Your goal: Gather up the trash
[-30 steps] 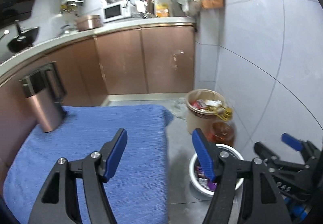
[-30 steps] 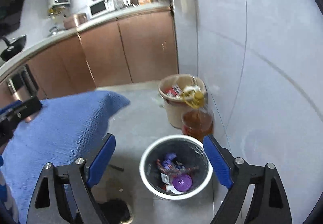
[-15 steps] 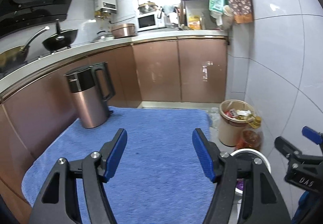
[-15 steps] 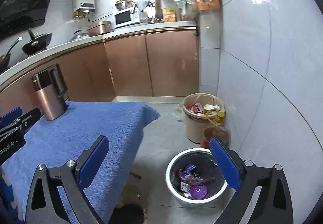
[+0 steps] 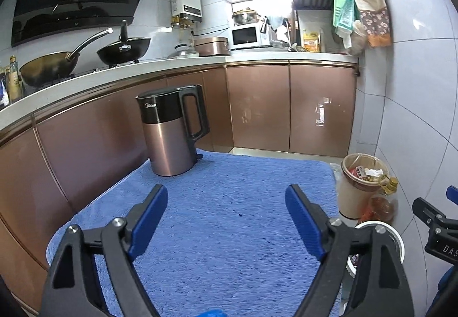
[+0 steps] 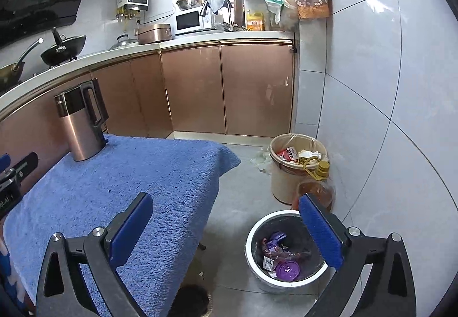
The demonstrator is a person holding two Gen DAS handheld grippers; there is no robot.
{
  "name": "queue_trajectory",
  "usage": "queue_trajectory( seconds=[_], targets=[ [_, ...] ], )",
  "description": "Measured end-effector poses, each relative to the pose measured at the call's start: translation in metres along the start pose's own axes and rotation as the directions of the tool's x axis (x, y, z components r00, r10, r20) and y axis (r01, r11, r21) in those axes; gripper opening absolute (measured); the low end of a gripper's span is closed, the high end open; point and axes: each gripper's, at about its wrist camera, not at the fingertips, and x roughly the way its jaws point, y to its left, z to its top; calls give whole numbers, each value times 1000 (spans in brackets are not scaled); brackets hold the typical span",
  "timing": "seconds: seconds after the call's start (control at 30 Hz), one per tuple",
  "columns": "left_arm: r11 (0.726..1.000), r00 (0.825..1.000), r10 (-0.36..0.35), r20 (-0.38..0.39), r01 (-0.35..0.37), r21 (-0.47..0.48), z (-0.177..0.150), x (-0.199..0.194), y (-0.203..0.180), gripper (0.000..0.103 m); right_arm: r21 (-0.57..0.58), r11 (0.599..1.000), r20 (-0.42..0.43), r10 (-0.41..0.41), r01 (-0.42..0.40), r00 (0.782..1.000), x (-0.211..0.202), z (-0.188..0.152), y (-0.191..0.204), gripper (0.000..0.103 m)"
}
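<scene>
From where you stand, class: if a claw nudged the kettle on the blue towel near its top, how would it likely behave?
The kettle is tall on a narrow base, so it would probably tip rather than slide. The plush blue towel likely grips its base, adding to that. Its smooth metal body may slip between pads; the handle looks safer.

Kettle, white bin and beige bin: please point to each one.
kettle point(image 5: 171, 145), left wrist view, copper body.
white bin point(image 6: 259, 227), right wrist view, left rim.
beige bin point(image 6: 282, 182), right wrist view, outer wall.

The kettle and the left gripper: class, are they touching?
Apart. The left wrist view shows bare blue towel between the kettle and the open left gripper.
</scene>
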Motion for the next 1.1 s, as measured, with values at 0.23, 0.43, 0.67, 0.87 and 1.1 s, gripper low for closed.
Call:
queue_trajectory(
  seconds=[0.23, 0.43, 0.67, 0.87, 1.1],
  targets=[
    [999, 1000, 28, -2, -28, -18, -5, 0, 13, 84, -17, 1000, -5, -2, 2, 1000, 3, -2, 5, 103],
    [999, 999, 47, 7, -47, -19, -8, -2, 18, 84, -20, 1000, -7, -2, 2, 1000, 5, -2, 8, 103],
    [999, 999, 50, -5, -50, -17, -11, -1, 23, 84, -29, 1000, -7, -1, 1, 1000, 5, -3, 10, 103],
    [999, 999, 51, -14, -51, -16, -13, -1, 24, 84, -32, 999, 7, -9, 9, 1000, 2, -2, 7, 103],
    [998, 999, 54, -5, -54, -25, -12, -5, 26, 84, -49, 998, 46, -31, 33, 998, -7, 2, 9, 103]
  ],
)
